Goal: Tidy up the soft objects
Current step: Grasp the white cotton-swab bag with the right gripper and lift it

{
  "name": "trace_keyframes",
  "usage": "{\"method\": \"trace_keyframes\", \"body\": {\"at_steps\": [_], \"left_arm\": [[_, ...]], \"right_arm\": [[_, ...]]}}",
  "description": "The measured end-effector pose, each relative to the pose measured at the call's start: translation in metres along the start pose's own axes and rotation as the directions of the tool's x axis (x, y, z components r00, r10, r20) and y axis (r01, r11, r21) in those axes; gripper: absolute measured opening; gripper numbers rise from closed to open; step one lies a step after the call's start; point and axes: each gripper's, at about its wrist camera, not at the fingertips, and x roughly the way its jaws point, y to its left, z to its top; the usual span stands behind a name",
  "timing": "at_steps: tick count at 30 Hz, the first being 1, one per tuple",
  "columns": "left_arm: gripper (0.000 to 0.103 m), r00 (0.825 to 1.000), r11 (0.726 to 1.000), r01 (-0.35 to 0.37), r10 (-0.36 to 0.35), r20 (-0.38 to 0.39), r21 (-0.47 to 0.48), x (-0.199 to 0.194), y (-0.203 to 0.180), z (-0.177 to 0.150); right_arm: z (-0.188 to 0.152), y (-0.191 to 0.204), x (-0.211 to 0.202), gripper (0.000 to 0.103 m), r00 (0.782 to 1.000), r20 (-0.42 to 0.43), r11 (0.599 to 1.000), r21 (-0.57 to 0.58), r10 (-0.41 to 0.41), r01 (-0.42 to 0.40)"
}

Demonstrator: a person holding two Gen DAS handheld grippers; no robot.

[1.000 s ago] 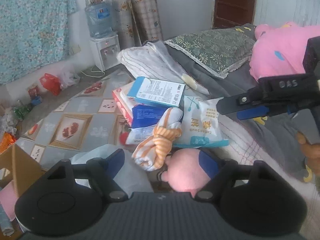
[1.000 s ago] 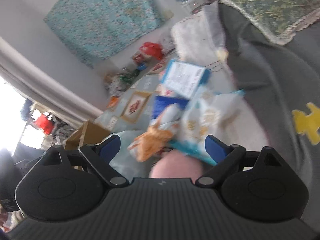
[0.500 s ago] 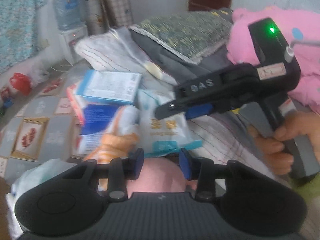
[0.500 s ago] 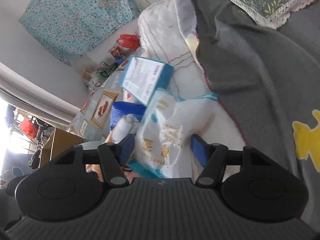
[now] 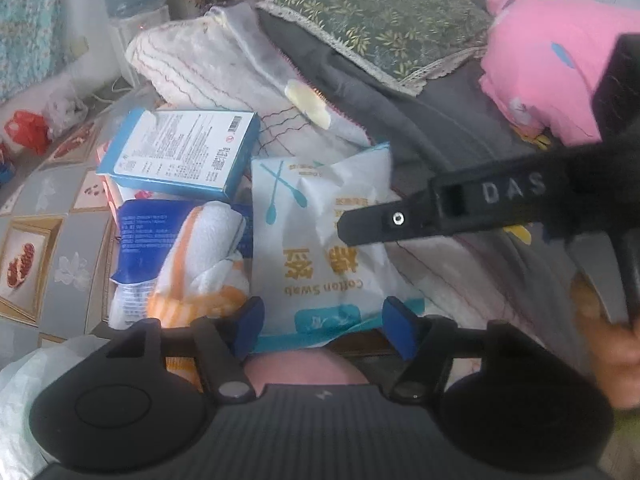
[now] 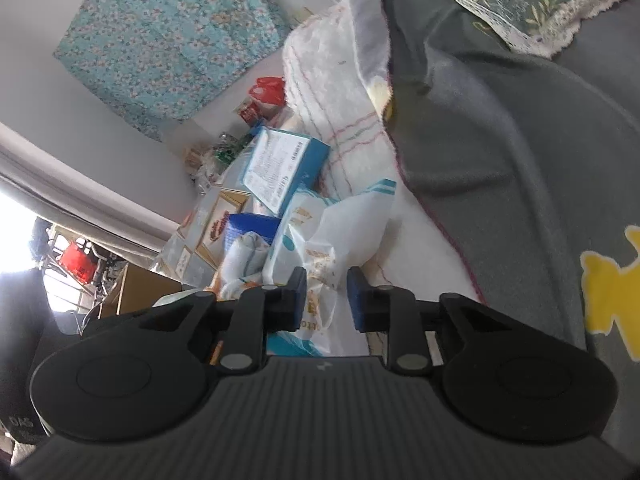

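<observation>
A white and teal cotton swab bag (image 5: 320, 240) lies on the bed among other soft goods, and its lower edge sits between the blue pads of my left gripper (image 5: 325, 328). Those jaws are opening and do not press the bag. My right gripper (image 6: 327, 300) reaches in from the right, its jaws closing with a bunched fold of the bag (image 6: 340, 220) pinched between the pads. In the left wrist view one black finger of the right gripper (image 5: 356, 232) lies across the bag. An orange-striped white cloth (image 5: 200, 260) lies left of the bag. A pink round toy (image 5: 304, 368) shows below the left gripper.
A blue box (image 5: 180, 156) and a blue packet (image 5: 144, 236) lie left of the bag. A grey blanket (image 6: 500, 160), a green floral pillow (image 5: 380, 28) and a pink plush (image 5: 540, 72) fill the bed behind. A white plastic bag (image 5: 24, 380) sits at lower left, and a person's hand (image 5: 616, 352) is at right.
My left gripper came down and forward over the bag; its jaws narrowed, then widened. The right gripper swung in from the right and its jaws narrowed onto the bag, which now looks bunched.
</observation>
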Motion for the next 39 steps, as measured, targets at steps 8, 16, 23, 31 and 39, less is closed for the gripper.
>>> {"method": "trace_keyframes", "body": {"at_steps": [8,16,23,31,39], "left_arm": [[0.085,0.999,0.999,0.023,-0.024,-0.024,-0.033,0.006,0.001,0.008],[0.088,1.000,1.000,0.007,-0.008,-0.025,-0.028,0.007,0.003,0.009],[0.094,0.999,1.000,-0.005,0.005,-0.043,0.006,0.018,-0.002,0.011],[0.077,1.000,1.000,-0.015,0.015,-0.003,-0.008,0.013,-0.007,0.014],[0.071,0.997,1.000,-0.007,0.008,0.072,-0.012,-0.023,-0.011,0.010]], "right_arm": [[0.003,0.001,0.012,0.056,1.000,-0.014,1.000,-0.007,-0.003,0.003],[0.000,-0.002,0.019,0.040,1.000,-0.019,1.000,-0.027,-0.009,0.009],[-0.003,-0.001,0.014,0.028,0.999,-0.006,0.999,-0.035,0.031,-0.031],[-0.003,0.005,0.007,0.024,0.999,0.015,0.998,-0.044,0.051,-0.050],[-0.008,0.032,-0.027,0.021,0.995,0.067,0.992,-0.102,0.077,-0.070]]}}
